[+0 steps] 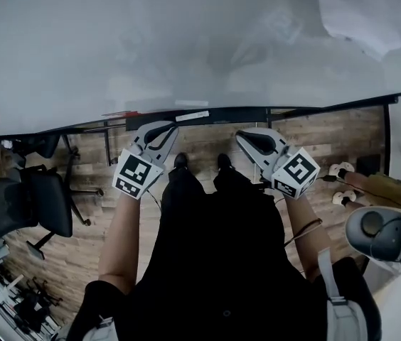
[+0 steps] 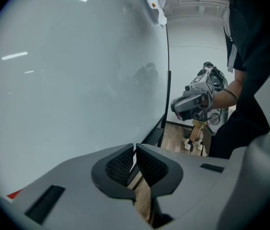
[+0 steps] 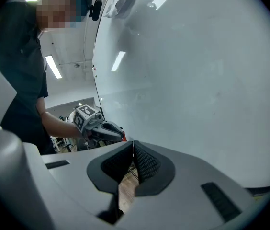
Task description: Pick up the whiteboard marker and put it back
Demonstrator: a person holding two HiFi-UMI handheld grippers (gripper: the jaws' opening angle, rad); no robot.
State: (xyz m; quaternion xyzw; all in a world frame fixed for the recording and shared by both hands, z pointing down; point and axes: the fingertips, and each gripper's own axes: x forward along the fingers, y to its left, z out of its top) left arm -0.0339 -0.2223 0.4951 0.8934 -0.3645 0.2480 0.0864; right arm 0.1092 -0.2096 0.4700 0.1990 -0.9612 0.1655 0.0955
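Both shut tight, nothing held: left tongs (image 1: pixel 169 130) and right tongs (image 1: pixel 244 136), side by side below the whiteboard (image 1: pixel 186 41). Just past the left tongs' tips, on the dark ledge (image 1: pixel 236 114) under the board, a thin white stick, likely the whiteboard marker (image 1: pixel 191 116).

Lying flat on the tray (image 1: pixel 236 112) along the whiteboard (image 1: pixel 186 41) bottom edge — whiteboard marker (image 1: pixel 191 116), pale, slim — slightly tilted.

No words or numbers can be read anywhere. The left gripper (image 1: pixel 166 128) and right gripper (image 1: pixel 247 137) bear only black-and-white square patterns (image 1: pixel 298 170).
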